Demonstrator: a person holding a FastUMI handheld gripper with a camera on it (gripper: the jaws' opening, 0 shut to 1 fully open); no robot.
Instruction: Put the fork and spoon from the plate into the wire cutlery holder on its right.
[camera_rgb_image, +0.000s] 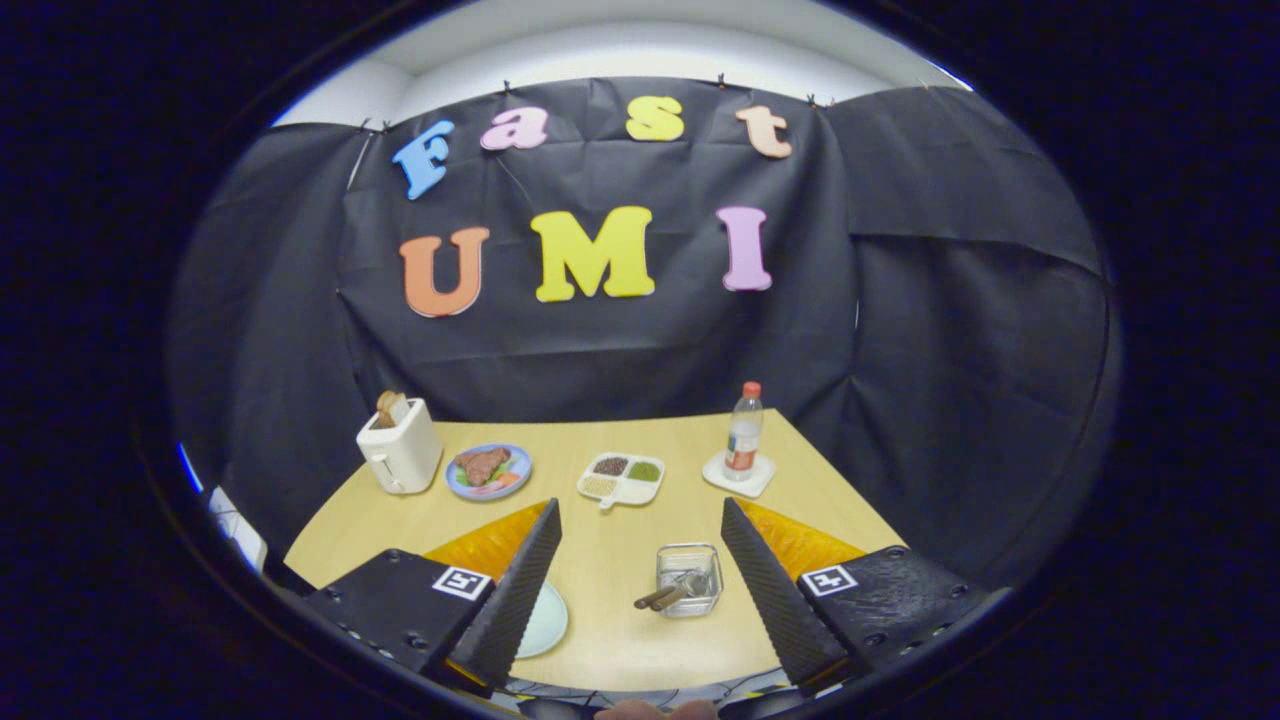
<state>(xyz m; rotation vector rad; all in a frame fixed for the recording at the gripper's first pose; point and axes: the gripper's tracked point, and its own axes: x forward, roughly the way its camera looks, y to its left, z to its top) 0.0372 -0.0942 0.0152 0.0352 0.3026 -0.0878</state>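
On the far left we see a white toaster (400, 450) holding bread, then a blue plate of food (489, 471). Nearer, a pale round plate (546, 620) peeks from behind our left finger, looking bare. Our gripper (640, 525) hangs released, grasping nothing. Between its fingers, the clear wire cutlery holder (689, 579) carries both wooden-handled utensils (668, 594), handles leaning out, so we judge the job finished.

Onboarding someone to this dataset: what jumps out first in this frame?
The open jaws of the gripper, spread wide over the wooden table, holding nothing. Between them, nearer the right one, stands the wire cutlery holder with wooden-handled cutlery leaning out of it; a pale plate peeks from behind the left jaw. Beyond sit a white toaster with bread, a blue plate of food, a divided dish and a bottle.
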